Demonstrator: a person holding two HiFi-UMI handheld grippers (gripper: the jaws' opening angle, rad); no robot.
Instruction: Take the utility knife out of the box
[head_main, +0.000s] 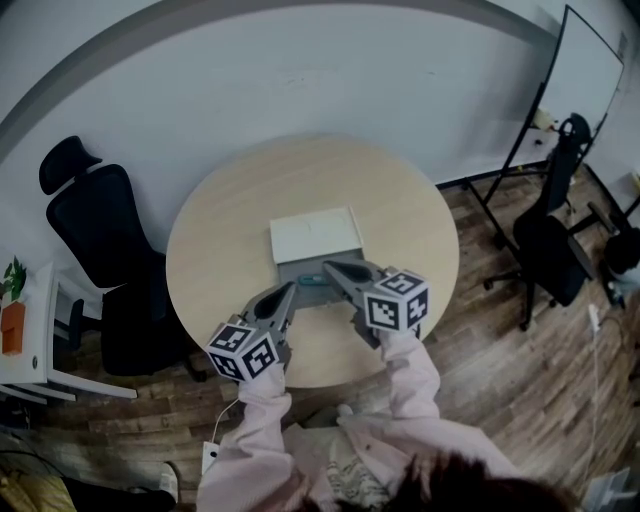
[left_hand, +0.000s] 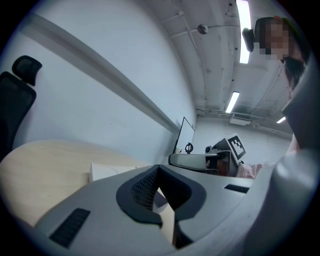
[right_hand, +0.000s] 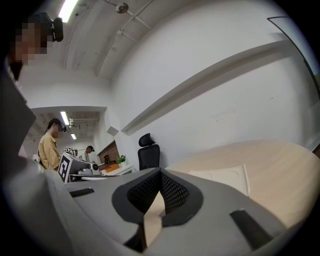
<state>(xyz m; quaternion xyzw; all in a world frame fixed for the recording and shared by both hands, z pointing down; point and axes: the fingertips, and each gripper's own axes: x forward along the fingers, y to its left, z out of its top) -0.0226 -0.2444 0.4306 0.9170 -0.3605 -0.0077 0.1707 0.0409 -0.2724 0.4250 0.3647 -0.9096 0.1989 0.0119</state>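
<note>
So this looks like the approach step, nothing has been grabbed yet. The left gripper (head_main: 292, 291) and right gripper (head_main: 329, 268) are both fully closed. The pads meet at the tips in each gripper view, with only bare table (head_main: 220, 240) showing through the gap behind them. Both are empty.

The box (head_main: 288, 272) sits right in front of the two grippers, with its white lid (head_main: 315, 238) folded open and lying flat on the far side. In the grey base there's a small teal thing that I'm fairly sure is the utility knife (head_main: 311, 281). It lies just ahead of the left gripper's tip and just beside the right one's. From the head view it's too small to say how it's oriented, and neither gripper view shows it at all, just the lid further out.

My guess for the next move:
- One gripper has to open up first, because closed jaws aren't picking anything up.
- It then needs to tip down a bit, since both are pointing almost level across the table, and drop into the base so the jaws straddle the knife.
- Then close and lift straight out.

The other gripper could probably pin the near edge of the box so it doesn't slide or come up with the knife.
</note>
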